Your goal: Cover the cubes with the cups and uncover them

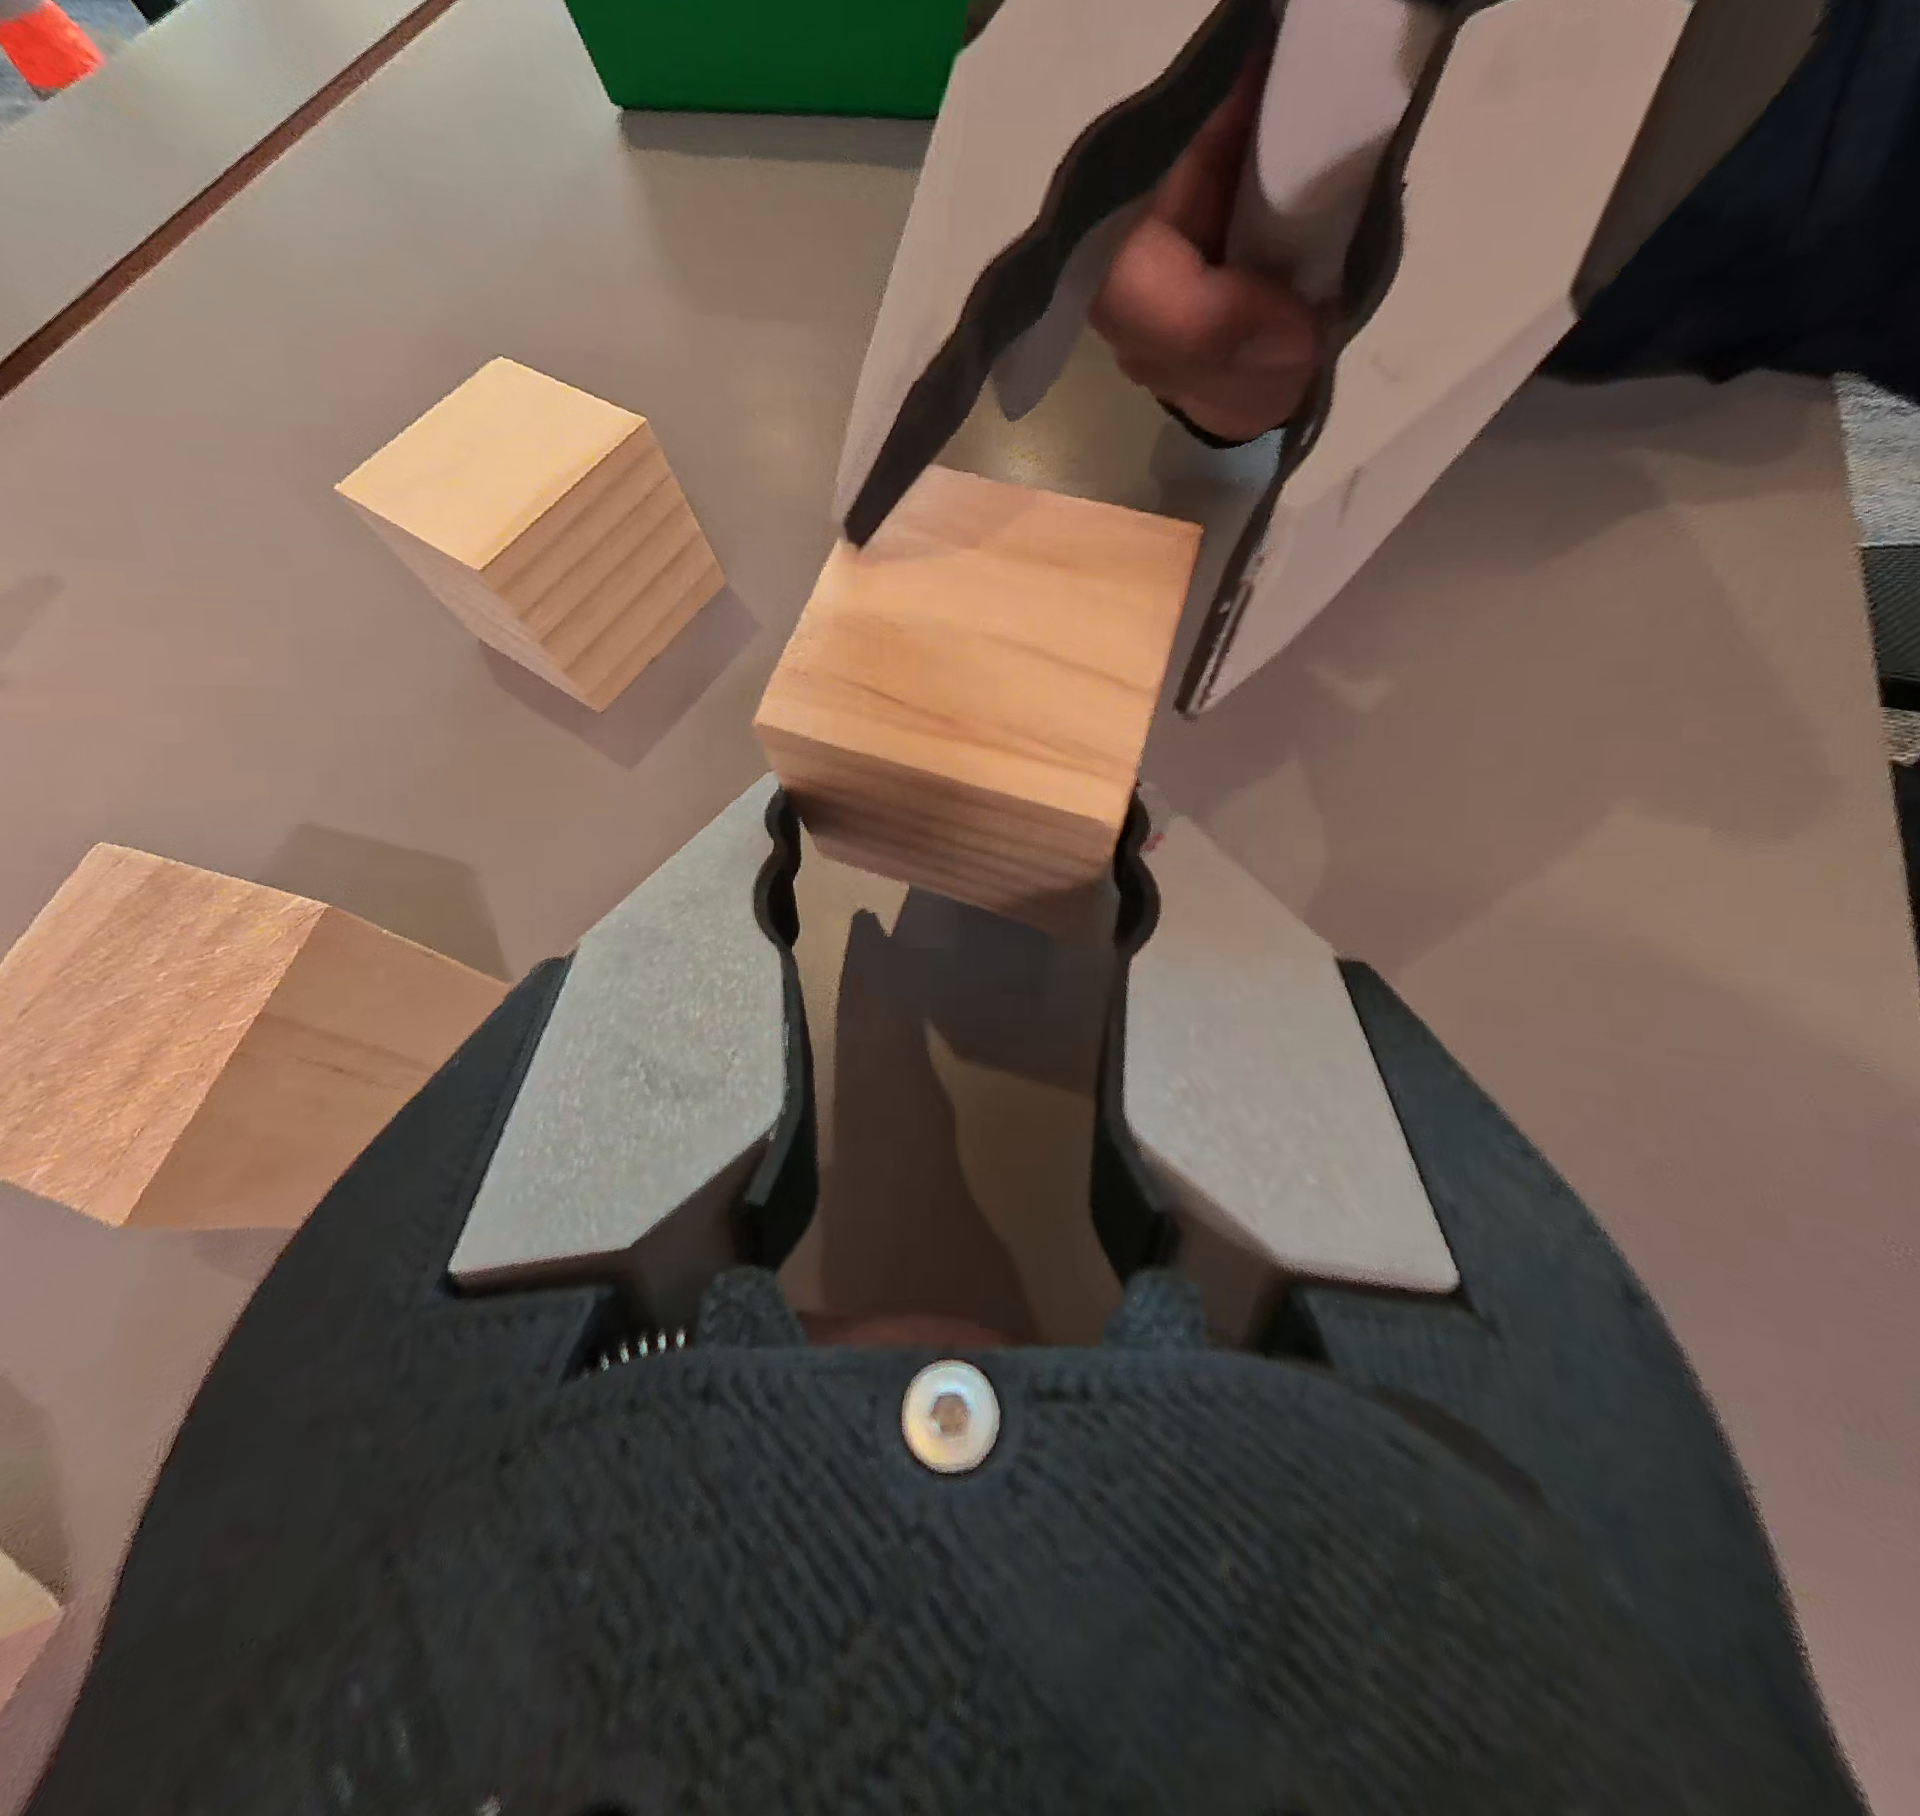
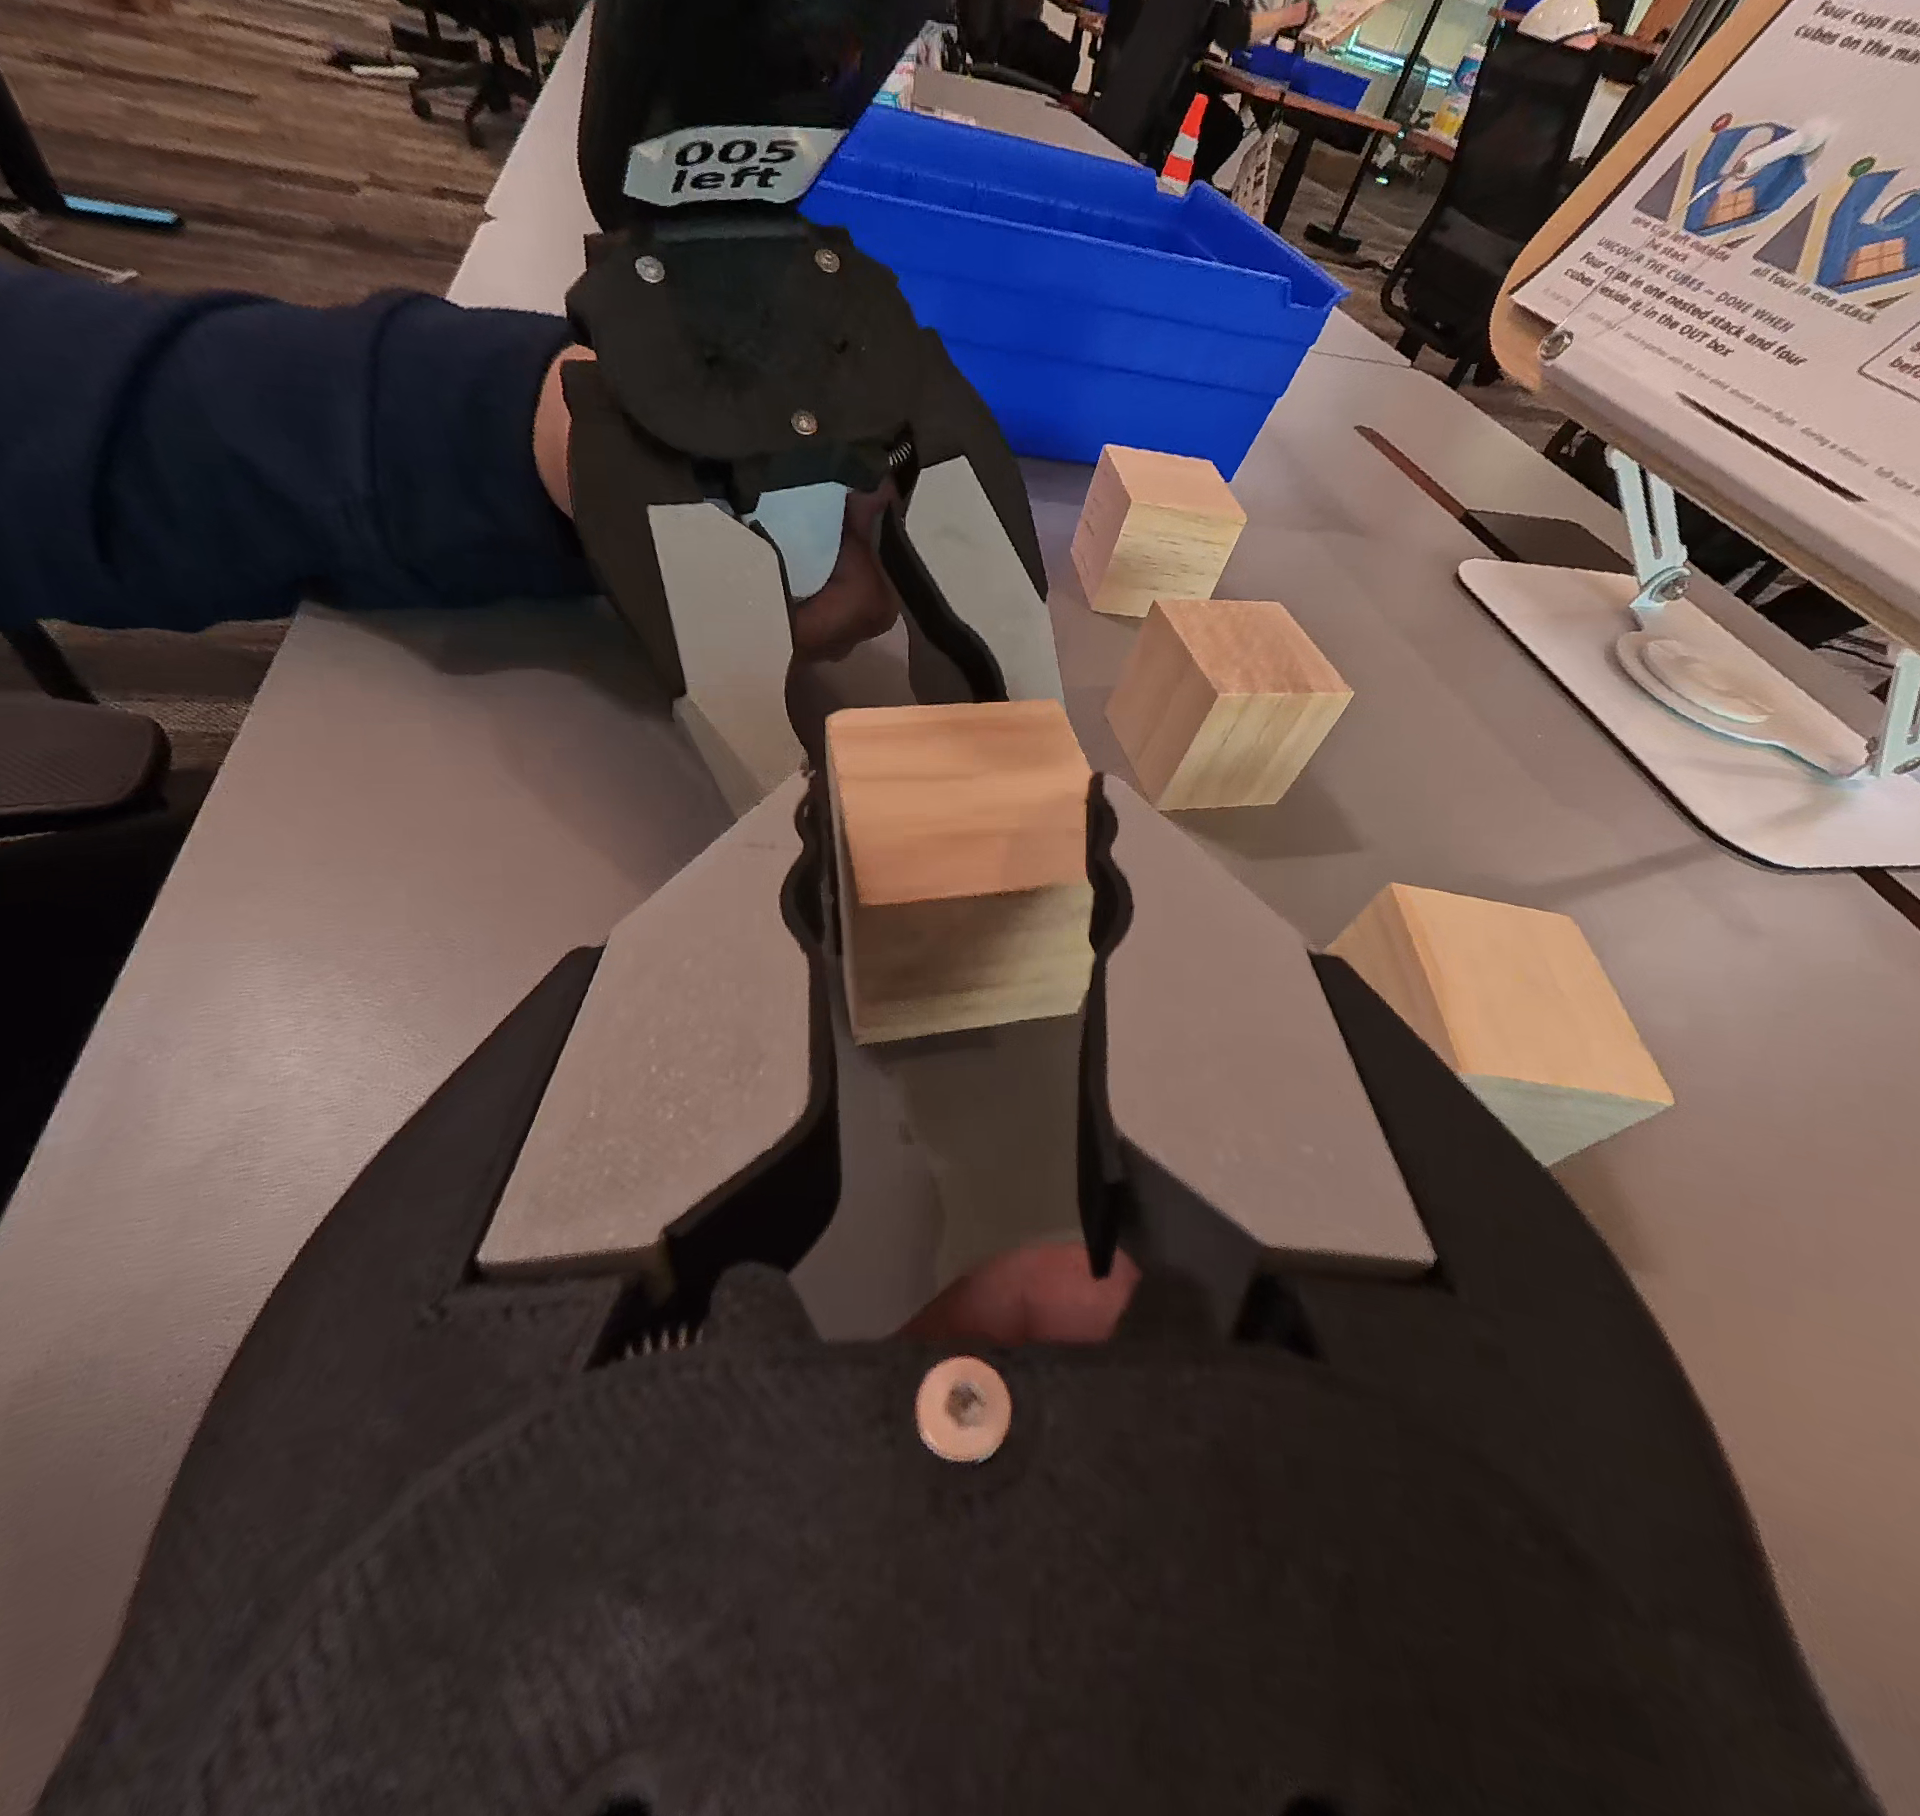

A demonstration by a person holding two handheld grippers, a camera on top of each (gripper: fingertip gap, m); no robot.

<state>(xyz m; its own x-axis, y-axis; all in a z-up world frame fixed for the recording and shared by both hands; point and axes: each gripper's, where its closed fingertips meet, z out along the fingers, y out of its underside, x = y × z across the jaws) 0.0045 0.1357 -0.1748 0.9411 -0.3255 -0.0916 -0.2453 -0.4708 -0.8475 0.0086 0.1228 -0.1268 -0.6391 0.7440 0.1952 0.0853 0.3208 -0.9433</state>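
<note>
Right wrist view shows the right gripper (image 2: 961,893) clamped on a wooden cube (image 2: 961,805) at centre, the left gripper (image 2: 831,717) at 12 o'clock clasping its far end, three cubes toward 2 o'clock, no cups visible, so likely repositioning; next needs one releasing

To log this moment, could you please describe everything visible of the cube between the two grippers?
The cube is pale wood with visible grain and sharp edges, slightly motion-blurred. It sits between both grippers, which face each other. The left gripper clamps one end with its fingertips. The right gripper flanks the opposite end closely, but its contact is unclear. Whether the cube rests on the table cannot be told.
</note>
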